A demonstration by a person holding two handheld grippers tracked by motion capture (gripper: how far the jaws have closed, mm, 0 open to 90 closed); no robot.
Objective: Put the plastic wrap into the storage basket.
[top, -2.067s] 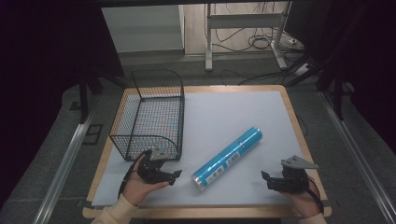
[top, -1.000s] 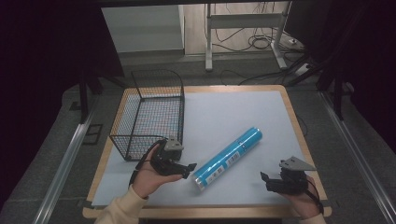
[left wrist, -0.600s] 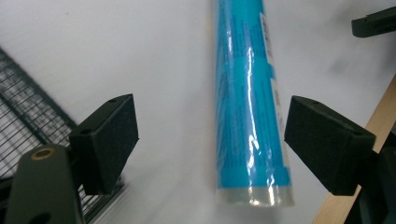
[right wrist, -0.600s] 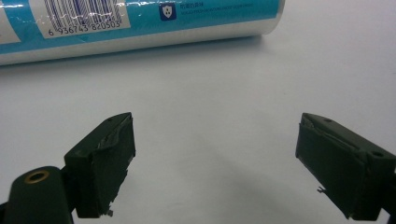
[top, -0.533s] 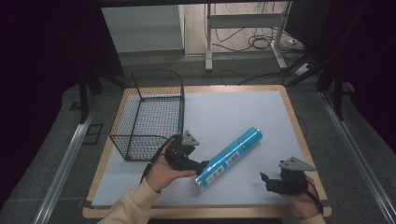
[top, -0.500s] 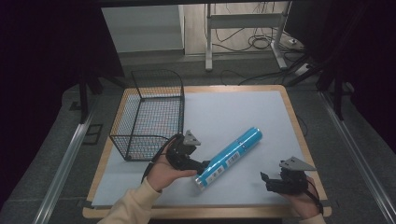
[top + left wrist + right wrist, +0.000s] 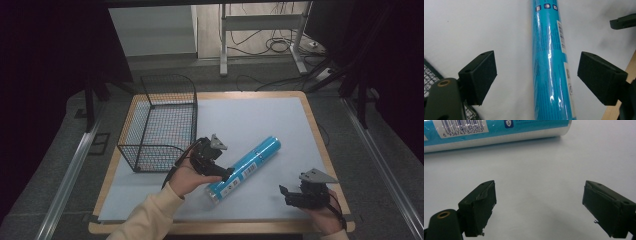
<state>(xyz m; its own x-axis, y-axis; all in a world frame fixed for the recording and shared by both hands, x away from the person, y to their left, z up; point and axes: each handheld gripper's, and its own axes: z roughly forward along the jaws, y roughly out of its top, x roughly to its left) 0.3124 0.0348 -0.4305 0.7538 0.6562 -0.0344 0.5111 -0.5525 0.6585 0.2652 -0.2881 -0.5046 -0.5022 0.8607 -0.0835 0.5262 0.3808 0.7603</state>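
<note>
A long blue tube [image 7: 245,164] with white labels lies slantwise on the white sheet [image 7: 250,120]. My left gripper [image 7: 226,175] is open over the tube's near half; in the left gripper view the tube [image 7: 550,62] runs between the two wide-apart pads [image 7: 480,75] without touching them. My right gripper [image 7: 286,196] rests open near the front right of the table, its jaws pointing left at the tube's near end. In the right gripper view the tube's barcode end [image 7: 499,131] lies beyond the spread fingers [image 7: 480,205], with bare sheet between them.
A black wire basket [image 7: 162,122] stands at the table's left, just behind my left hand. The wooden table edge [image 7: 320,145] frames the sheet. Desk legs and cables [image 7: 260,45] sit on the floor beyond.
My left gripper has moved right from beside the basket to straddle the near half of the blue tube. The right gripper and the tube have stayed put.
</note>
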